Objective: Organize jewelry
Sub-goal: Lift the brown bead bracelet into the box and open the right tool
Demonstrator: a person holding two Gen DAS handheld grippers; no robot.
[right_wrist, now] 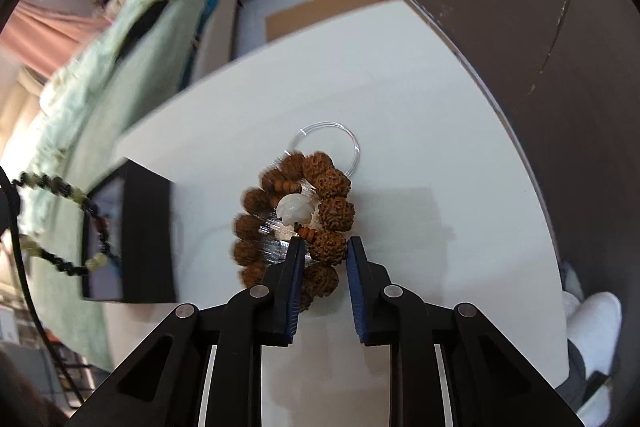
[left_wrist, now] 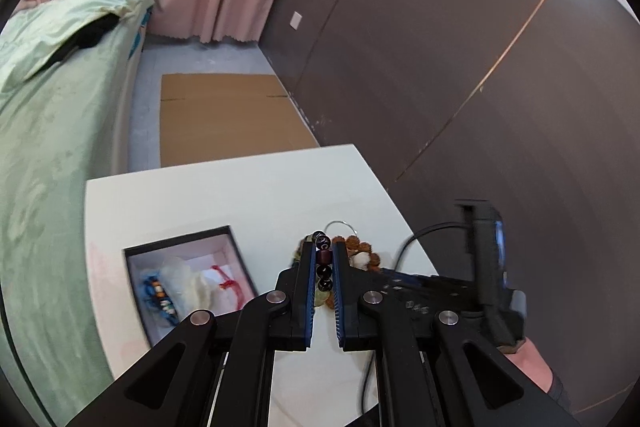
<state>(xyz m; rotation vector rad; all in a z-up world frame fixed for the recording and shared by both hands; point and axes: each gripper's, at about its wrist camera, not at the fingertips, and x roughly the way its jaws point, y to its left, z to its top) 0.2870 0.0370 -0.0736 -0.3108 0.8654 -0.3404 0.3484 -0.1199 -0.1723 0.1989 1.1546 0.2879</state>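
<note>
Over on the left the black box [left_wrist: 188, 279] sits open on the white table [left_wrist: 240, 195] with a few pieces already inside, the natural drop spot, and the left gripper [left_wrist: 323, 259] is pinching the dark bead bracelet [left_wrist: 323, 255], which hangs beside the box in the right wrist view, likely on its way in. To the right, the right gripper [right_wrist: 323, 247] is spread around one bead of the brown seed bracelet [right_wrist: 294, 215] lying flat on the table, lined up for a pinch that isn't made yet
</note>
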